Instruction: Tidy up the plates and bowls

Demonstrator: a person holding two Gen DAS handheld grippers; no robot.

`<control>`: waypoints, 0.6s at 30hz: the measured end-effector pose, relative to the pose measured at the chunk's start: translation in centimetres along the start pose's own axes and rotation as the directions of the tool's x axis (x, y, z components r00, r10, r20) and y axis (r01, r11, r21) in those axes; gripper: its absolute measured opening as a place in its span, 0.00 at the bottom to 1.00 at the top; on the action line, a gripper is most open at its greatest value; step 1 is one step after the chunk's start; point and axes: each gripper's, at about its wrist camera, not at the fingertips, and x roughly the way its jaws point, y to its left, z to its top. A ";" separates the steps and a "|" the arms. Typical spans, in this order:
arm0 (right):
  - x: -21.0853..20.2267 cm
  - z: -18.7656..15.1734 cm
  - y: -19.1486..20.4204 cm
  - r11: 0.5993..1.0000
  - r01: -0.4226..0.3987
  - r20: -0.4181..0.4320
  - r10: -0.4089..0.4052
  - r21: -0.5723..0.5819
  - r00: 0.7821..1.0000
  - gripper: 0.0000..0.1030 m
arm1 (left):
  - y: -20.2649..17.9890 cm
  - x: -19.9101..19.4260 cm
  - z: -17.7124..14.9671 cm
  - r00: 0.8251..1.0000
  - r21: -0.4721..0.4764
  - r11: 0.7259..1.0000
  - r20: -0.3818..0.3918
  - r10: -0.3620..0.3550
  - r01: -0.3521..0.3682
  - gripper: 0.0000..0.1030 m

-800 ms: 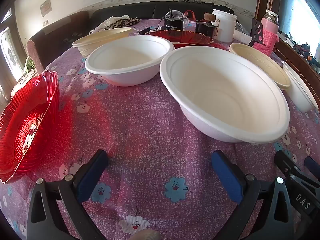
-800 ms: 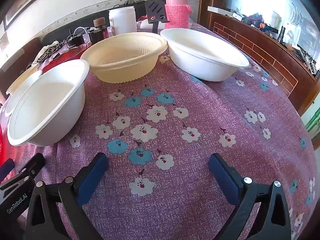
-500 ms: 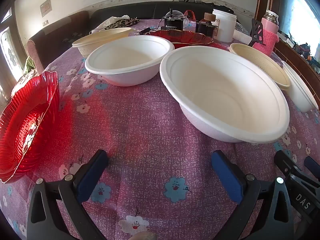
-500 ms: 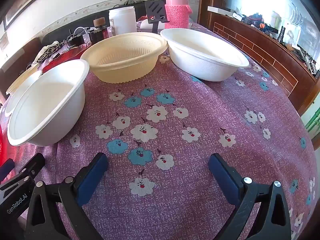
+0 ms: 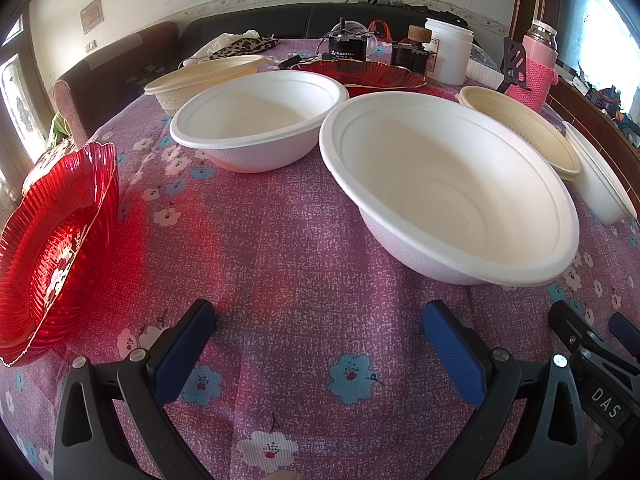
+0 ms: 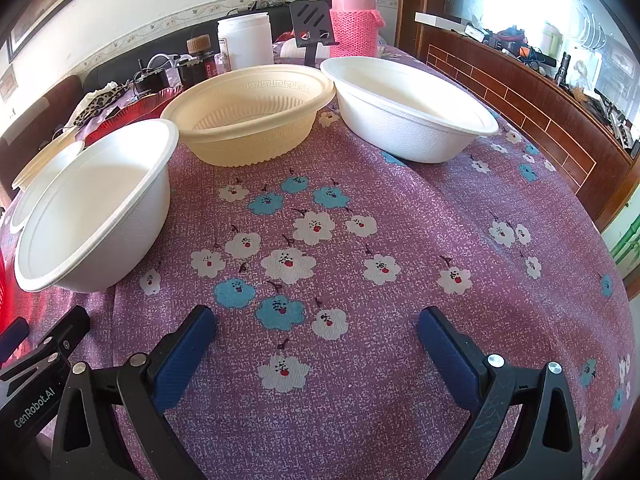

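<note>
Hovering low over the counter (image 6: 400,216), both my left gripper (image 5: 318,334) and right gripper (image 6: 316,330) spread wide and empty. White bowl (image 5: 448,184) sits just ahead; I'd pinch its near rim squarely, lifting gently.

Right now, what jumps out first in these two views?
The big white bowl dominates the left wrist view, just ahead and right of the open left gripper. A glossy red ribbed plate glows at the table's left edge. In the right wrist view, a cream patterned bowl and another white bowl sit beyond the open right gripper, on the purple floral tablecloth.
</note>
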 end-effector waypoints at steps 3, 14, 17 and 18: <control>0.0 0.0 0.0 1.000 0.000 0.000 0.000 0.000 1.000 0.99 | 0.0 0.0 0.0 1.000 0.000 1.000 0.000 0.000 0.000 1.00; 0.0 0.0 0.0 1.000 0.000 0.000 0.000 0.000 1.000 0.99 | -0.1 -0.1 -0.1 1.000 -0.011 1.000 -0.010 0.011 -0.011 1.00; 0.0 0.0 0.0 1.000 0.000 0.000 0.000 0.000 1.000 0.99 | 0.0 -0.2 0.1 0.999 -0.002 1.000 -0.043 0.005 -0.005 1.00; 0.0 0.0 0.0 1.000 0.000 0.000 0.000 0.000 1.000 0.99 | 0.1 -0.1 0.2 0.999 0.004 1.000 -0.052 0.001 -0.001 1.00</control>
